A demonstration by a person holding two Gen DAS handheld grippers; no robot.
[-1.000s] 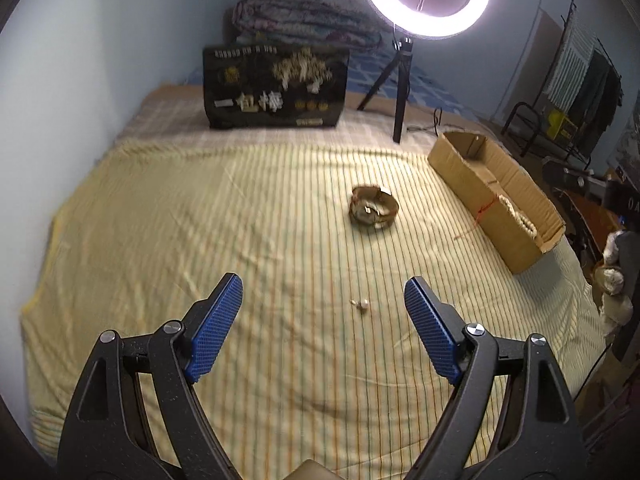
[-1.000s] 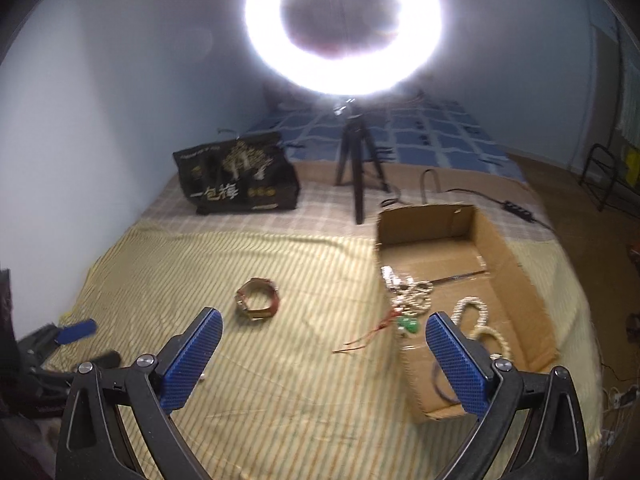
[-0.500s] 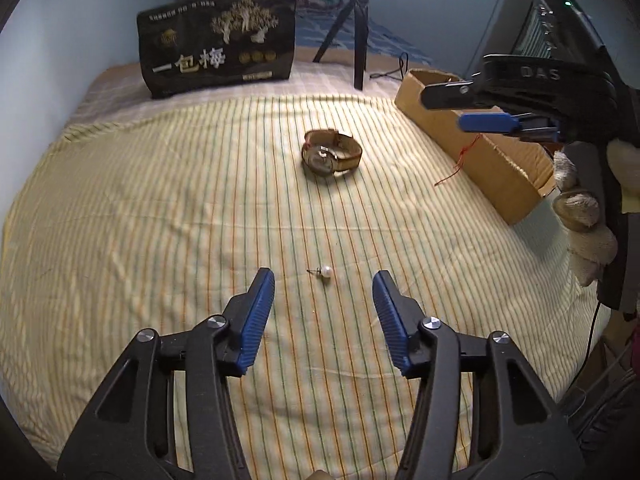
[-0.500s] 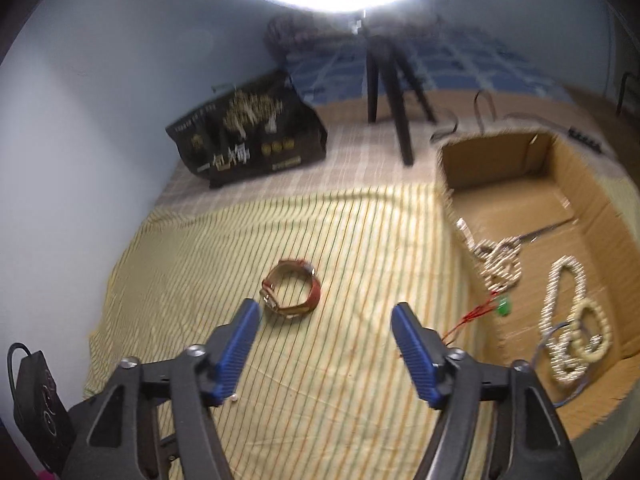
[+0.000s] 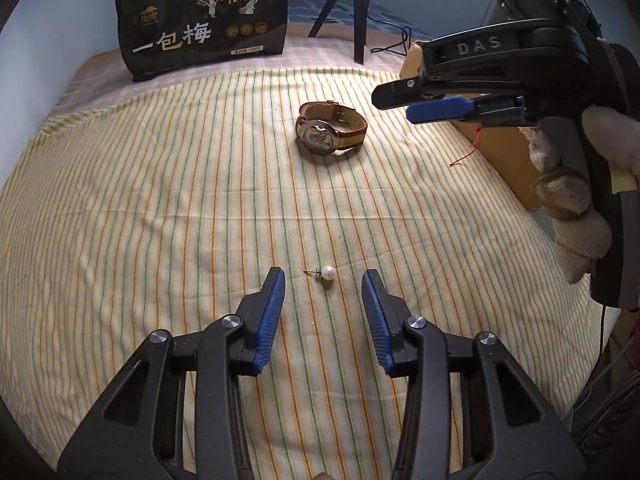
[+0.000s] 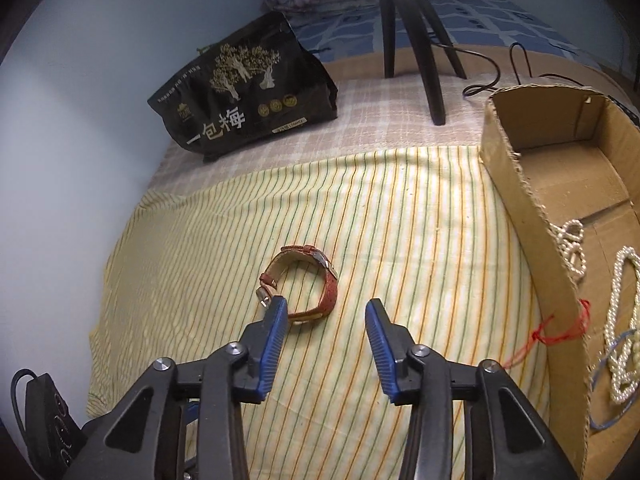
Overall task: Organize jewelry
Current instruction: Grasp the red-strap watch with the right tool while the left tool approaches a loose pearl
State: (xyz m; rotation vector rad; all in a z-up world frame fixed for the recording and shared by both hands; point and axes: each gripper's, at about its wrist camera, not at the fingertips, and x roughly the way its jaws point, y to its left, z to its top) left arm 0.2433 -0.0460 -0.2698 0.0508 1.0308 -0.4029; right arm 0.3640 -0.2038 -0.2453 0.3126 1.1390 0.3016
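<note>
A small pearl stud earring [image 5: 327, 271] lies on the yellow striped sheet [image 5: 160, 208]. My left gripper [image 5: 323, 280] is open and low over the sheet, its blue pads on either side of the earring, not touching it. A wristwatch with a reddish-brown strap [image 5: 330, 133] lies farther back; it also shows in the right wrist view [image 6: 304, 282]. My right gripper [image 6: 326, 307] is open and empty, just in front of the watch, its left fingertip at the strap's near edge. A cardboard box [image 6: 532, 216] at the right holds pearl strands [image 6: 620, 320].
A black snack bag [image 5: 204, 20] stands at the back of the bed. A black tripod [image 6: 416, 20] and a cable [image 6: 500, 68] are behind the box. A red string [image 6: 560, 332] hangs over the box wall. My right gripper shows in the left wrist view [image 5: 432, 108].
Both grippers have moved forward and down toward the sheet. The left has drawn up around the earring. The right has come close to the watch. Both sets of jaws have narrowed since a second ago.
</note>
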